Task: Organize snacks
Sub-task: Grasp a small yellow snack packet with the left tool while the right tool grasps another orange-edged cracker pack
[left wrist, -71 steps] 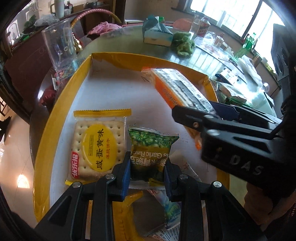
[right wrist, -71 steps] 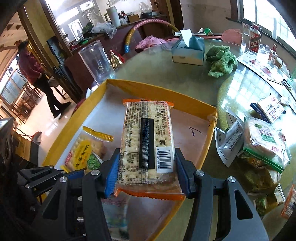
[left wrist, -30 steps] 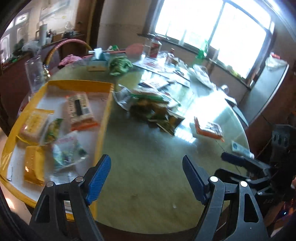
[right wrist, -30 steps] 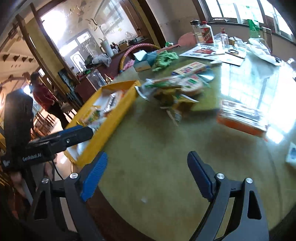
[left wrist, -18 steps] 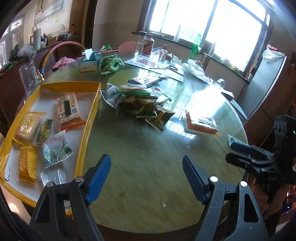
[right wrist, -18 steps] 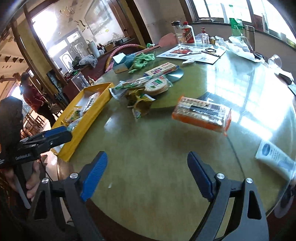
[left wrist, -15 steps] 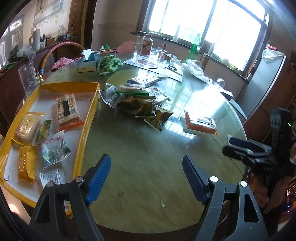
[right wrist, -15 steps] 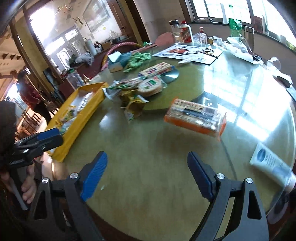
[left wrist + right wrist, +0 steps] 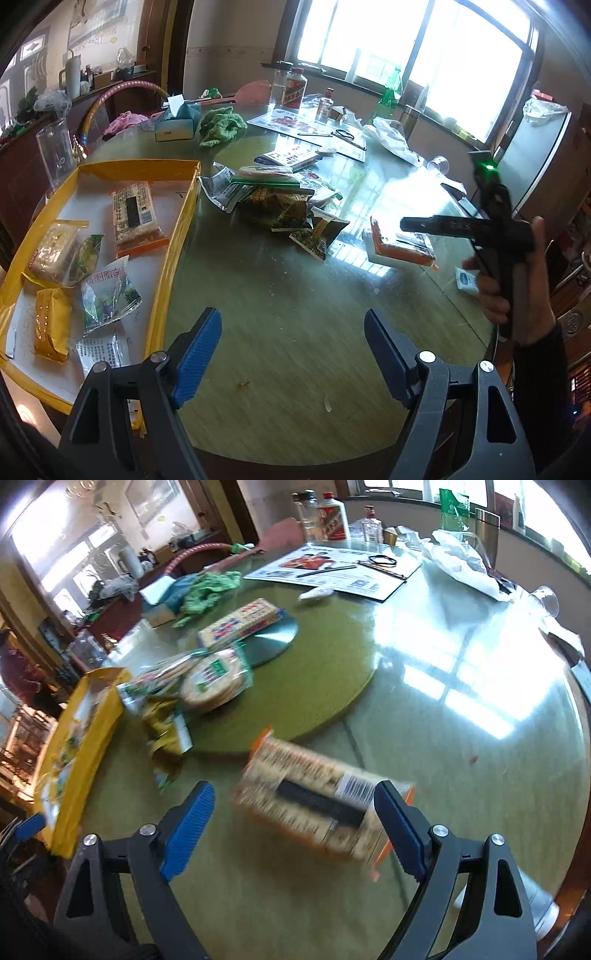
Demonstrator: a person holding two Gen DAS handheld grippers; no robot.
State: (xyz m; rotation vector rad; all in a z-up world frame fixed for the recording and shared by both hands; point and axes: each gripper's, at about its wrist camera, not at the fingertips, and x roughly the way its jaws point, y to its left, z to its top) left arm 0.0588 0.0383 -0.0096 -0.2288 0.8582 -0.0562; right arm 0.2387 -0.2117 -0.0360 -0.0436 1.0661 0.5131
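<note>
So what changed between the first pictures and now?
Both grippers let go of packets in the yellow tray and backed out, open. The right gripper then swung toward the orange cracker pack on the table, now between its open jaws. The left gripper hangs empty. The loose snack pile stayed put.

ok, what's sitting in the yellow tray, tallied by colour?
In the yellow tray, left wrist view:
Orange-edged cracker pack: 1
Yellow packs: 2
Green packets: 2
White packet: 1
Total: 6
</note>
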